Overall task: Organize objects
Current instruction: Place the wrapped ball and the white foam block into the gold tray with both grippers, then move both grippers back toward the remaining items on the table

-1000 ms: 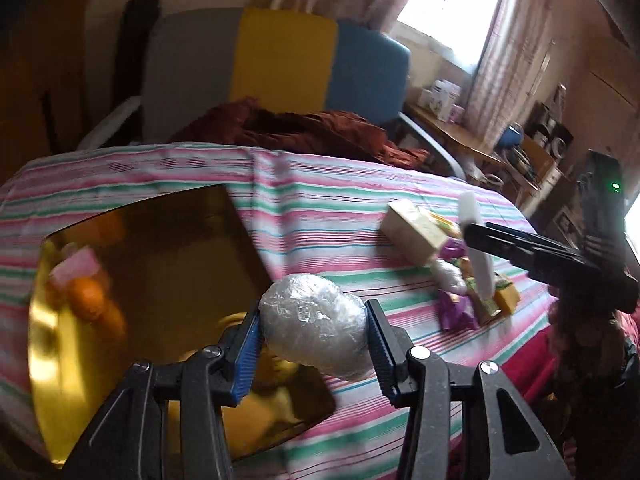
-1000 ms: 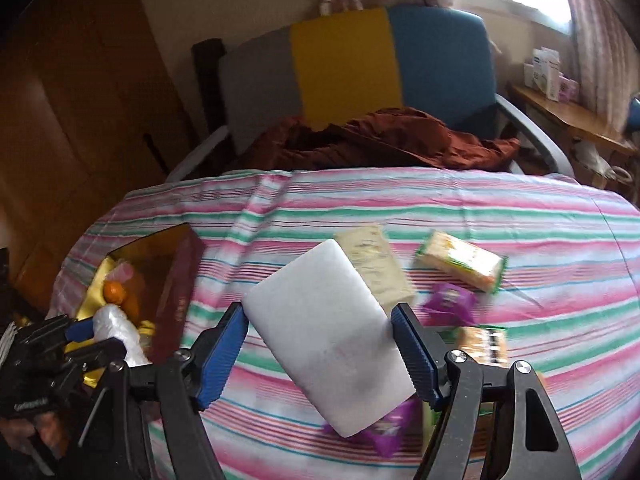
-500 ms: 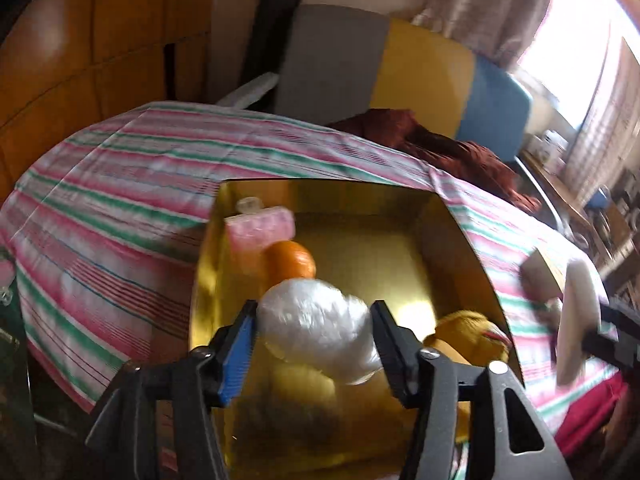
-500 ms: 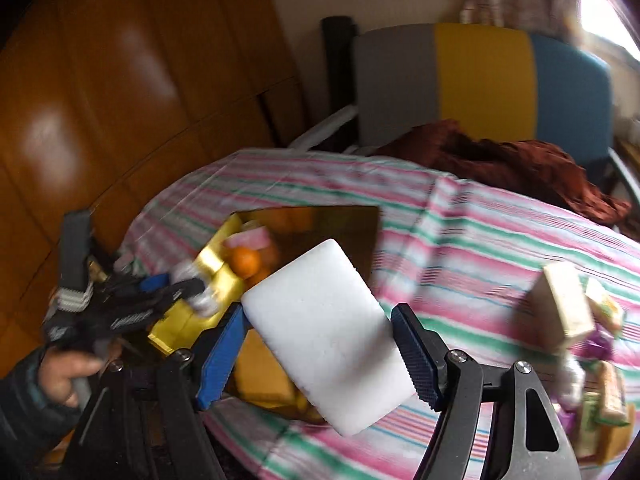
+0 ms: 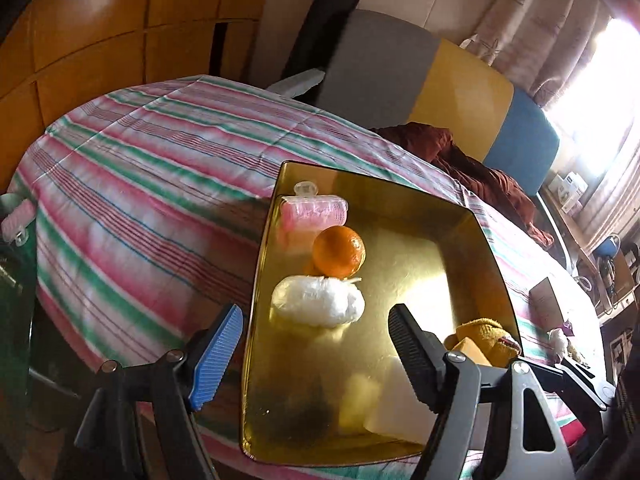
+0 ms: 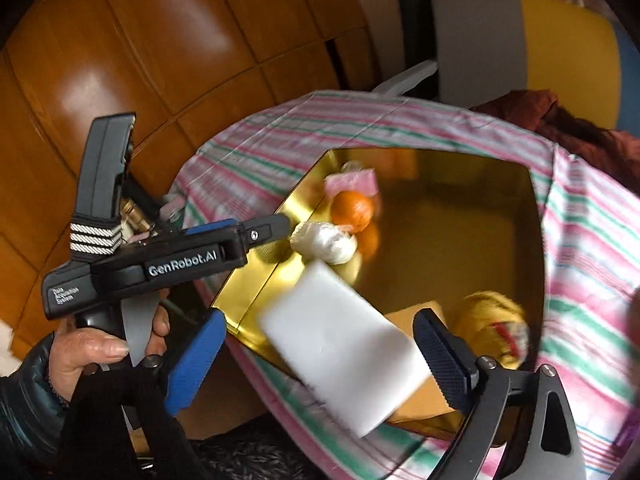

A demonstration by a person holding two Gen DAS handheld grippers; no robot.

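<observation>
Both grippers let go over the gold tray [image 5: 480, 248].

At centre-left your left gripper [image 5: 316, 348], just opened wide, leaves the plastic-wrapped bundle [image 5: 318, 306] lying beside the orange [image 5: 339, 251]; at lower centre your right gripper [image 6: 316, 360], jaws just spread, frees the white block [image 6: 344, 344] — back out straight.

Orange [image 5: 339, 251], wrapped bundle [image 5: 318, 306] touching, apparently, in tray [image 5: 472, 248].

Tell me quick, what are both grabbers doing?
Left gripper: open, holding nothing, just opened.
Right gripper: open, just opened; white block between its jaws, released.
</observation>
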